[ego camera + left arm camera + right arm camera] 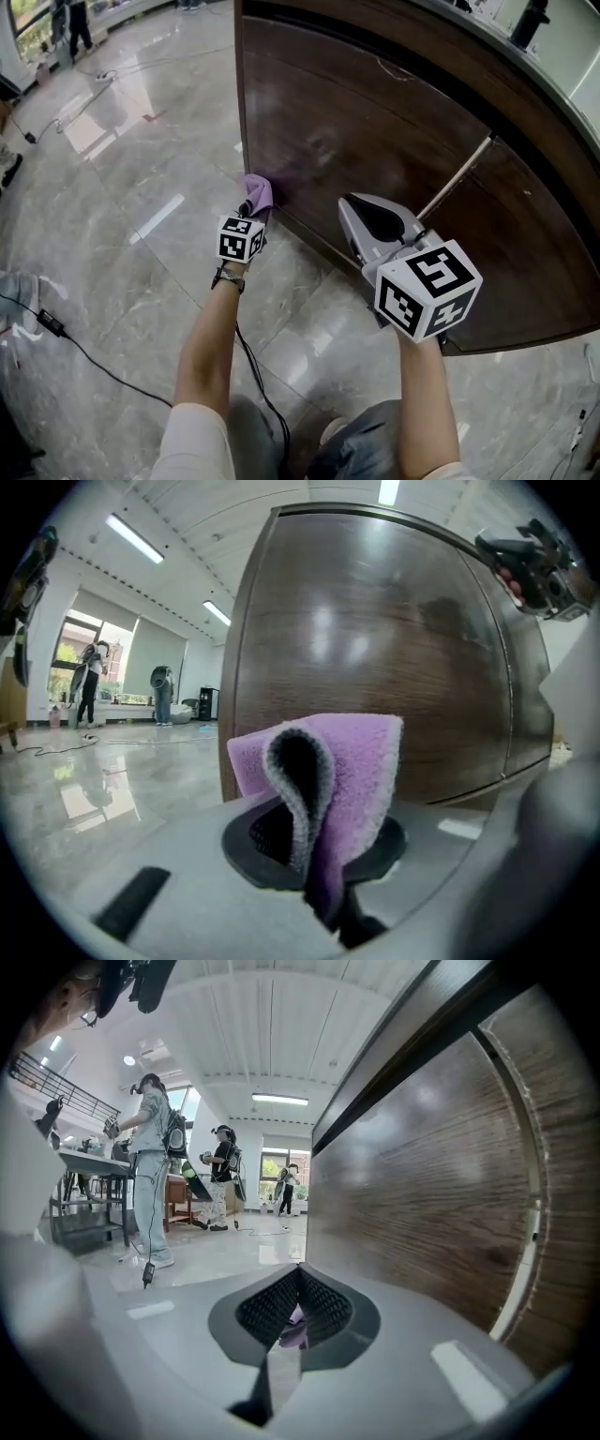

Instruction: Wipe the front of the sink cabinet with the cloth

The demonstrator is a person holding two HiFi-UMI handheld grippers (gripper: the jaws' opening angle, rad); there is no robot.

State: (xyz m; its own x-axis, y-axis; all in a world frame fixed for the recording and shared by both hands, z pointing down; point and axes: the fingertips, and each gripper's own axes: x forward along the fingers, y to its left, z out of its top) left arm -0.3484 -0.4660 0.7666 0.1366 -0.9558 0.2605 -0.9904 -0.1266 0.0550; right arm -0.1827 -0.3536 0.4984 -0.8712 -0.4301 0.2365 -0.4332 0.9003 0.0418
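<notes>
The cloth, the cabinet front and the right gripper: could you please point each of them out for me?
cloth (pixel 361 761): left gripper view, on its purple folded face.
cabinet front (pixel 375 122): head view, on the bare dark wood.
right gripper (pixel 298 1279): right gripper view, midway between its fingertips.

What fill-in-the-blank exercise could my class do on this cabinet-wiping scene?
1. The cloth is ____ in colour.
2. It is clamped in the person's ____ tool.
3. The right tool, its jaws together, holds ____.
4. The cabinet front is dark ____ with a wood grain.

Missing words: purple; left; nothing; brown.
</notes>
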